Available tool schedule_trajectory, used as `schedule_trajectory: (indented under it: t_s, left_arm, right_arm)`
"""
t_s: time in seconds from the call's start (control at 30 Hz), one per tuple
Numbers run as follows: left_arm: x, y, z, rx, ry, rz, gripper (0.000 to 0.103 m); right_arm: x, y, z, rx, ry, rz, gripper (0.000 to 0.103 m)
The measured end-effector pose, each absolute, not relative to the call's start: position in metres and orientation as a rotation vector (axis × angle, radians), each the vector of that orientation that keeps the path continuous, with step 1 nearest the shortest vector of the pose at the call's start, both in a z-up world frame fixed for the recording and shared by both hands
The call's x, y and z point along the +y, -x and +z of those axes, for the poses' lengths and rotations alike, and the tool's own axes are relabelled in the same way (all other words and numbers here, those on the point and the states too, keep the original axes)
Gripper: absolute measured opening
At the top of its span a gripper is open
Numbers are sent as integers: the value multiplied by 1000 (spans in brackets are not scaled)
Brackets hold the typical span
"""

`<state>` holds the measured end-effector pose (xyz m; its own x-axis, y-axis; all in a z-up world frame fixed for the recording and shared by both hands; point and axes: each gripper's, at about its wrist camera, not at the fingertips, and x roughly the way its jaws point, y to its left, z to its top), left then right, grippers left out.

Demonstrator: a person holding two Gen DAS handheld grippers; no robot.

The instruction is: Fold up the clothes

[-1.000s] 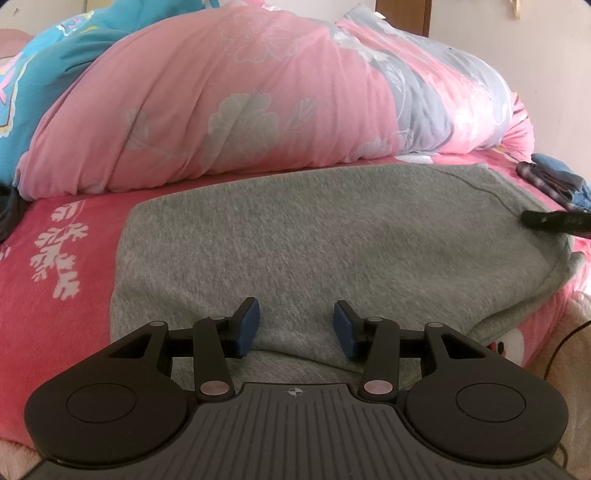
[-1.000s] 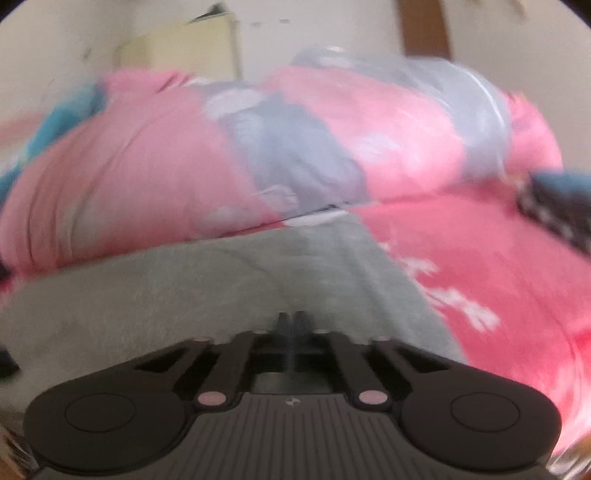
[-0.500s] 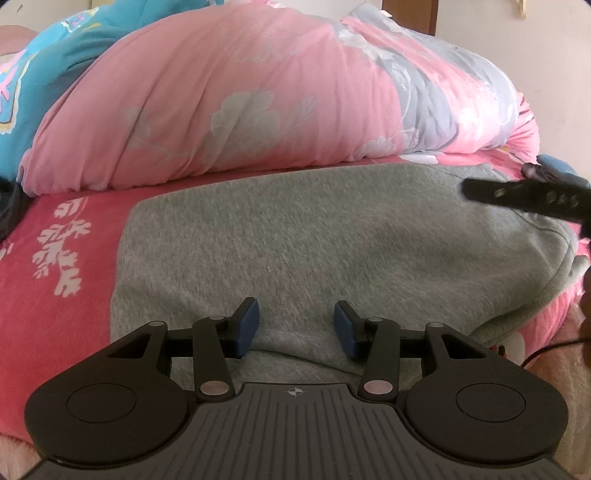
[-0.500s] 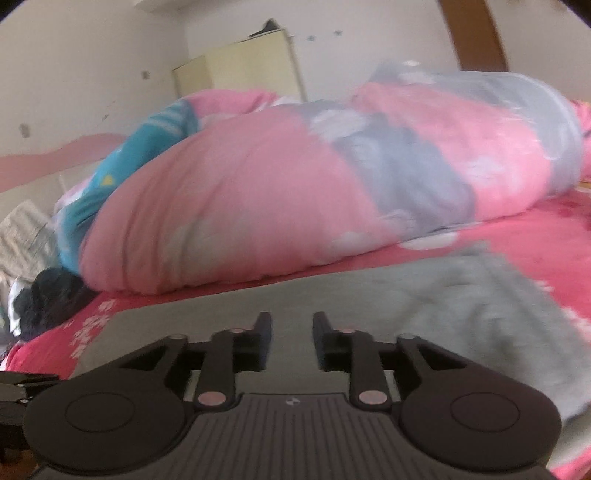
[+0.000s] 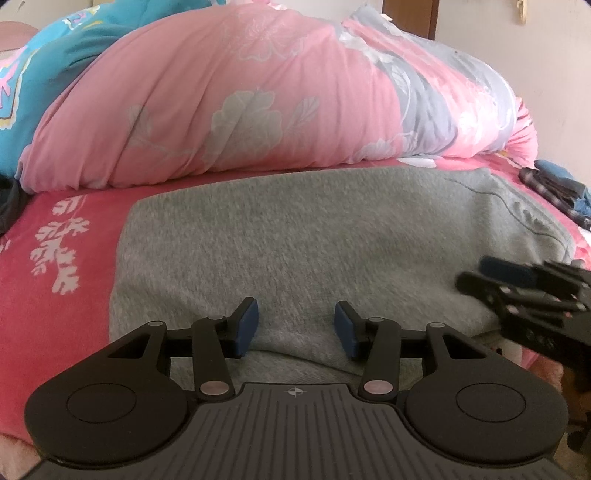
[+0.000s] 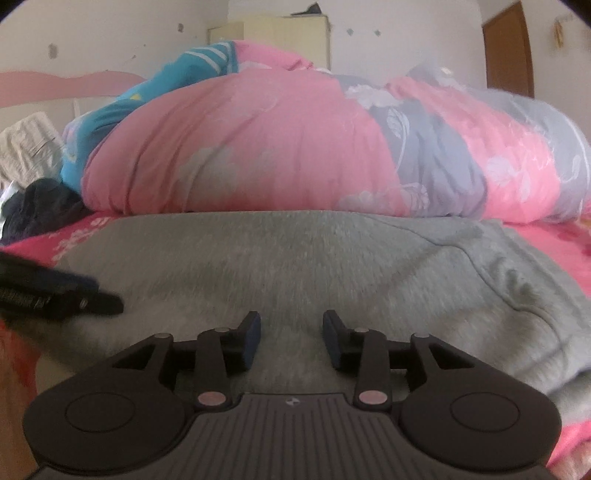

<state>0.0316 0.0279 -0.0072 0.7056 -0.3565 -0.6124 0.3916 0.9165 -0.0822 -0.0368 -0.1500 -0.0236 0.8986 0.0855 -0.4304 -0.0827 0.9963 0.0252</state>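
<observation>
A grey sweater (image 5: 325, 240) is spread flat across the middle of both frames on a pink bedsheet (image 5: 48, 295), presumably laid out so that its near edge can be taken up for a fold. A rolled quilt (image 5: 236, 96) fills the upper half behind it.

The left gripper (image 5: 294, 324) is held low at the bottom centre over the near hem, jaws parted, with nothing clamped between the blue pads. The right gripper (image 6: 291, 336) is likewise parted over the cloth and grips nothing; its jaws have just been opening.

In the left view, folded dark clothes (image 5: 557, 184) are shown at the right edge, and the right gripper is seen at the lower right. Only in the right view are a cabinet (image 6: 273, 33), a door (image 6: 509, 48) and a dark garment (image 6: 40, 210) at the left edge revealed.
</observation>
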Motion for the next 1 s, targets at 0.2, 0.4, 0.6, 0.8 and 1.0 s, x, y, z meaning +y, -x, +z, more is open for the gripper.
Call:
schedule_trajectory:
  t_s: [0.2,0.4,0.6,0.8,1.0]
  left_arm:
    - [30,-32,-8,664,-54,-423,46]
    - [30,-32,-8,665,-45,-423,47]
    - [30,-33,-7,671,-43,-430,47]
    - [30,-34,-6,671,-43,-430,47]
    - [29,-33,-5,674,-46,-424,47]
  right_arm:
    - [-158,47,-6,449,-29,95,42]
    - [-175,-6,9,430,-18,42,42]
    - [-208,14,-20,504,-77,18,41]
    - [-218,68,-9,548,-48,6,41]
    - [-196,57,27,434,-39,66,42]
